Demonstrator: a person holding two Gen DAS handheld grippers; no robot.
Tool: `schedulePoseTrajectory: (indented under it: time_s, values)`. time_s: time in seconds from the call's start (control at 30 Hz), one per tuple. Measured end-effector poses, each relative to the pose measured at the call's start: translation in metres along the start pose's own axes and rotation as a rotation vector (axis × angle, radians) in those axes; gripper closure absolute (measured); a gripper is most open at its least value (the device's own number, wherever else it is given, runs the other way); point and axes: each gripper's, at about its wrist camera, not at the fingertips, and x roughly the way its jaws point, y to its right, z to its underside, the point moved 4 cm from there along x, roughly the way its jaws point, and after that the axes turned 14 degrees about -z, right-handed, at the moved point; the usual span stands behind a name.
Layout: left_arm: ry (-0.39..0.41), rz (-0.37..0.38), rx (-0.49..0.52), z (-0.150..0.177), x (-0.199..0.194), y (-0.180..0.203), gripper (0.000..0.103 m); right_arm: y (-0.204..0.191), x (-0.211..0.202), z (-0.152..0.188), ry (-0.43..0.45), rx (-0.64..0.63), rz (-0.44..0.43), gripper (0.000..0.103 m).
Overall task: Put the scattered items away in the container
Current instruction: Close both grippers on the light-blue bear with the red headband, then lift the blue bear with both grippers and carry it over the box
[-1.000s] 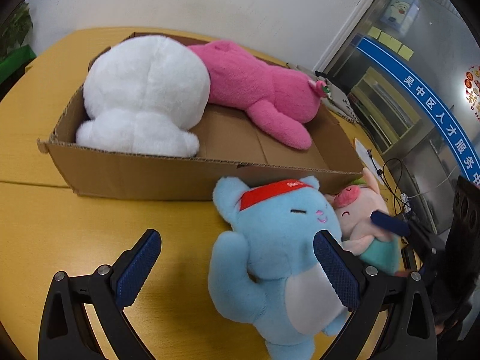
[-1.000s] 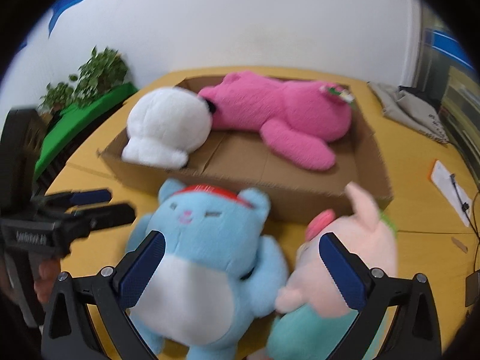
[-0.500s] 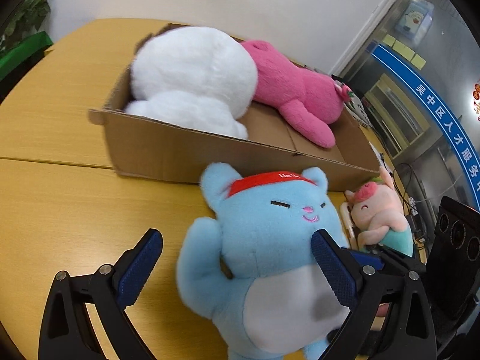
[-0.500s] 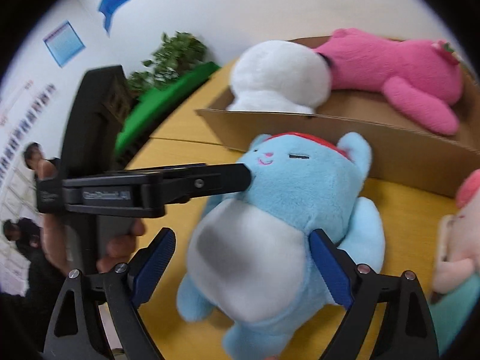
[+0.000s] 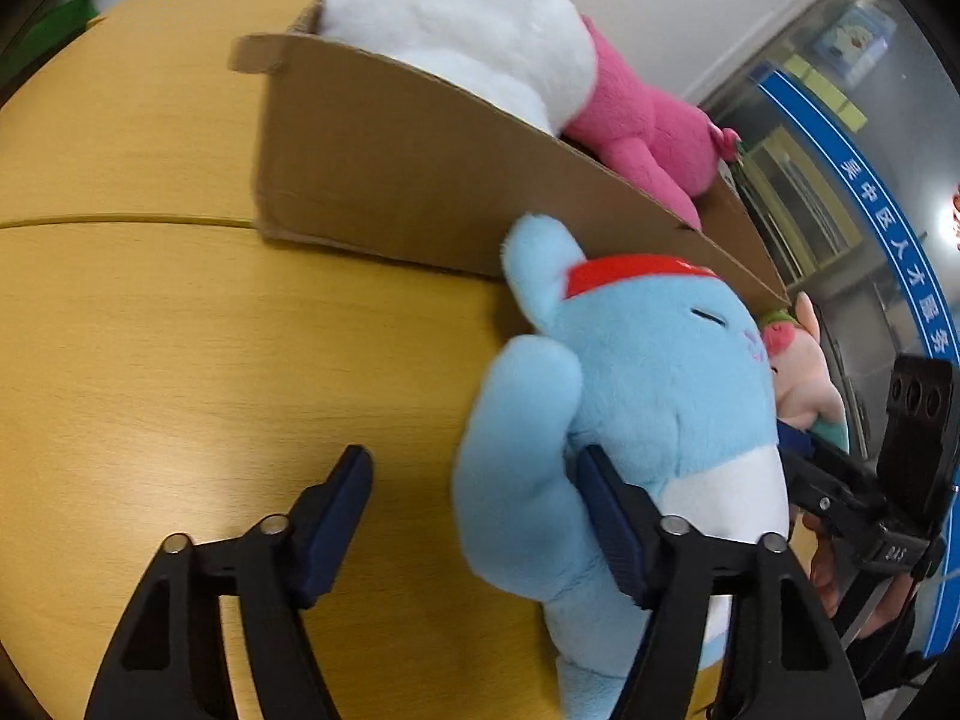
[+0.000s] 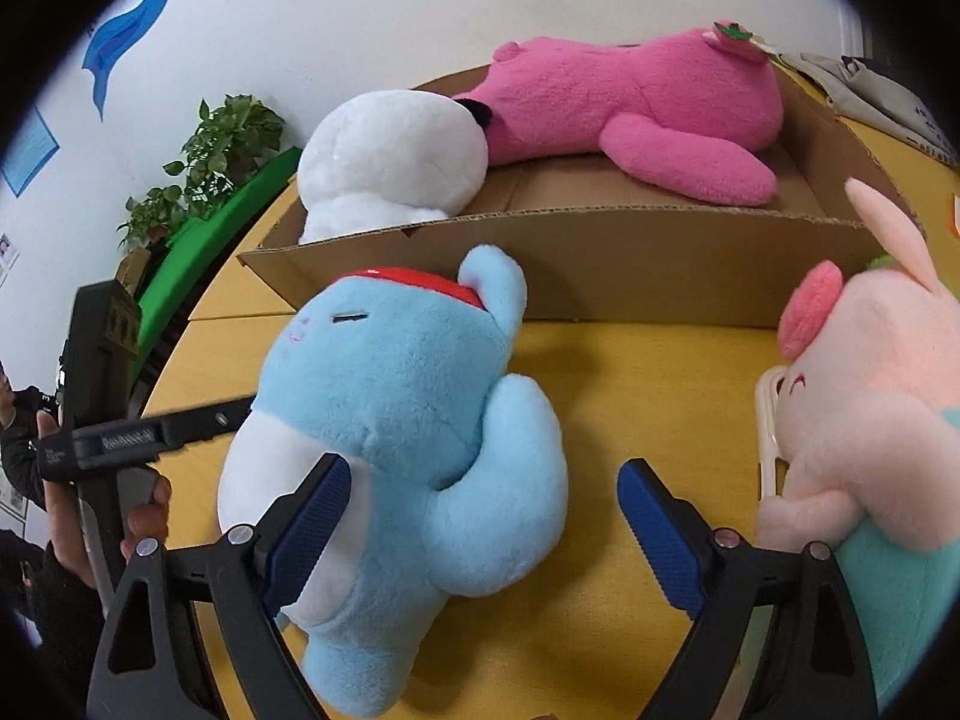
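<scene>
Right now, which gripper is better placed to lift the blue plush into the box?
Probably right: the right gripper straddles the blue plush, torso and arm. The left gripper brackets only an arm. Both jaws have just been closing; neither grips yet.

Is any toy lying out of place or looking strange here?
Yes: the blue plush and the pale pink plush lie on the table outside the cardboard box, which already holds two toys.

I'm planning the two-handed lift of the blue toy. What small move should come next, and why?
Probably close both grippers on the blue toy. The left gripper, whose jaws have just been closing, has only one finger against the toy's side. The right gripper straddles its arm, not yet pinching. The cardboard box stands just behind.
</scene>
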Motion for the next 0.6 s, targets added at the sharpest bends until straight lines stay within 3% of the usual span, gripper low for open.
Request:
schedulePoseTrajectory:
  time_s: [0.07,0.17,0.27,0.37,0.43,0.57,0.6]
  values:
    - [-0.005,0.021,-0.003,-0.002,-0.001,0.0,0.039,0.002,0.0,0.002,-0.01,-0.002,0.019,0.012]
    - [-0.022,0.055,-0.006,0.0,-0.002,-0.001,0.066,0.007,-0.002,0.002,-0.018,0.013,0.009,0.012]
    - [-0.022,0.006,0.014,0.003,-0.004,-0.001,0.068,0.012,-0.003,-0.001,-0.03,0.009,0.057,0.03]
    - [-0.013,0.035,0.01,0.004,-0.007,0.001,0.068,0.013,0.002,0.003,-0.053,-0.012,0.099,0.033]
    - [-0.003,0.012,0.021,0.003,-0.008,0.003,0.068,0.007,0.011,0.007,-0.069,-0.043,0.126,0.034]
    - [-0.005,0.001,0.031,0.004,-0.009,0.008,0.069,0.012,0.02,0.007,-0.074,0.004,0.078,0.045]
    - [-0.002,0.015,0.033,0.005,-0.011,0.009,0.069,0.015,0.023,0.008,-0.084,0.017,0.058,0.055]
